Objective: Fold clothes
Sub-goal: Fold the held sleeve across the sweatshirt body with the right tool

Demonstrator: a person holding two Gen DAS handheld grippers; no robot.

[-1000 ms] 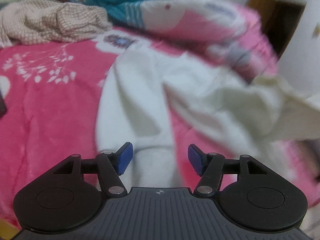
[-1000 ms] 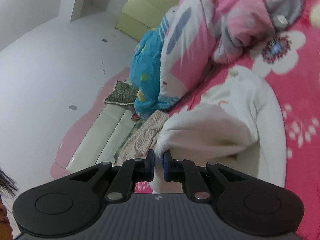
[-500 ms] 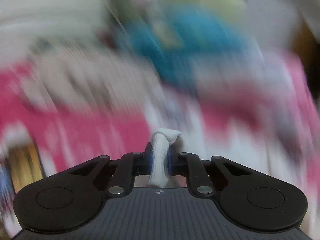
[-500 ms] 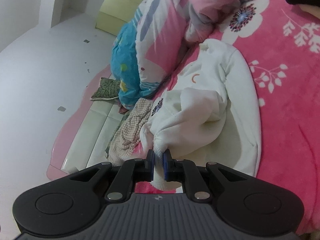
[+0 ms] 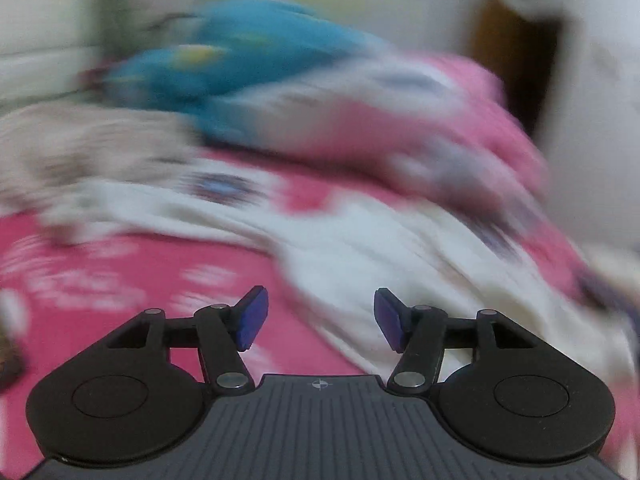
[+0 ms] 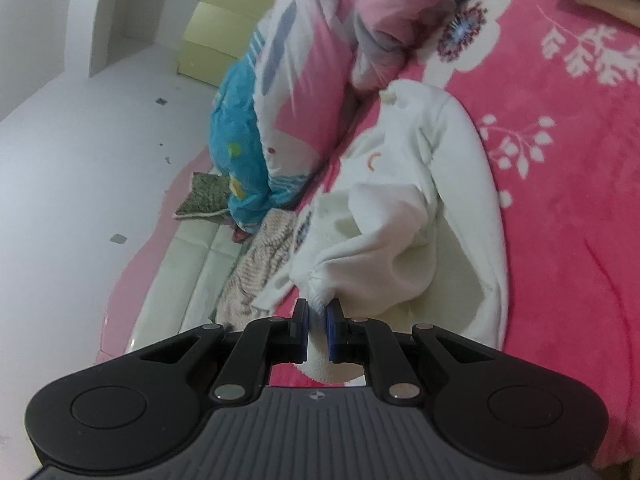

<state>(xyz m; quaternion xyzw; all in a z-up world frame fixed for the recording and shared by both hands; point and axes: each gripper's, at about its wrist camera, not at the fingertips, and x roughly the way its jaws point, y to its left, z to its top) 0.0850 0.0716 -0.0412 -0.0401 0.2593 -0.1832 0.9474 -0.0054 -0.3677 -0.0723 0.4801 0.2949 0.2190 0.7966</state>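
One white sweater (image 6: 452,184) lying on a pink blanket (image 6: 580,208) with white leaf and flower prints, long axis running from the collar at the far end, near the pillows, to the hem close to the right camera; collar pointing away toward the heap of bedding. One sleeve stretched along the right edge of the body, the other pulled across the chest and bunched into a lump. Right gripper (image 6: 318,320) nearly closed, blue pads (image 6: 303,326) pinching that sleeve's ribbed cuff, with cloth hanging below the jaws. Left gripper (image 5: 320,316) standing about half open, jaws just having opened, nothing between the pads (image 5: 252,318); sweater (image 5: 400,248) spread beyond and to the right of it, blurred by motion. No containers to be seen. Behind the sweater, one pink and white quilt (image 6: 308,80) rolled up, one blue blanket (image 6: 240,152) against it, one beige knitted garment (image 6: 256,264) crumpled by the bed's edge, one green patterned cushion (image 6: 206,196) beside the blue blanket. One pale yellow cabinet (image 6: 224,28) against the far wall. Two grippers counted, one sweater. Left view too smeared for finer detail.
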